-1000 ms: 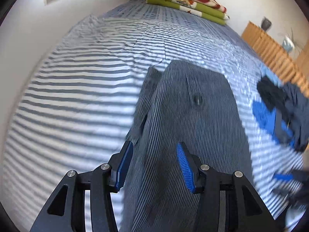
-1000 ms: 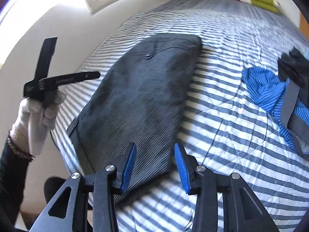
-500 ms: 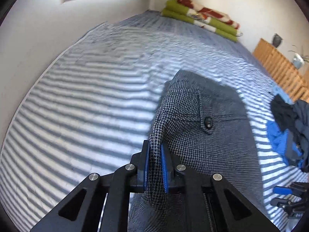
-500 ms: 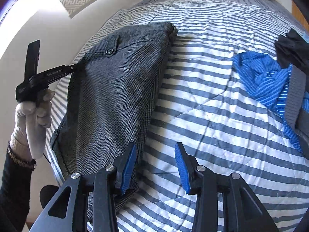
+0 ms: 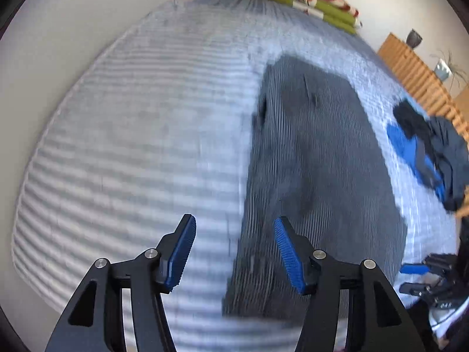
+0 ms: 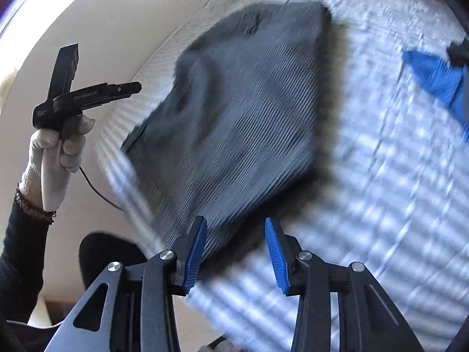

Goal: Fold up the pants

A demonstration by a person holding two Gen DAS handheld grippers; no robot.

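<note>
**A:** So the left gripper just let go? Half a second back its pads were pinched on the near left edge of the pants, now the jaws are opening and there's nothing between them, just striped bedspread showing through the gap.

**B:** Yep. Its right pad sits over the left edge of the pants, but I don't see it pressing anything. The cloth runs ahead and to the right of the fingers and lies flat on the bed. My read: that was a release after tugging the edge straight, so the fold itself looks mostly done and this is tidy-up.

**A:** And the right gripper?

**B:** Spread partway, same as it's been, holding nothing. The near corner of the pants shows just past its left pad and stretches off up and left from there. Everything's motion-blurred, so I can't say if a pad grazes the fabric.

**A:** The blue shirt pile?

**B:** Way off to the right of the fingers, well apart from the pants.
</note>
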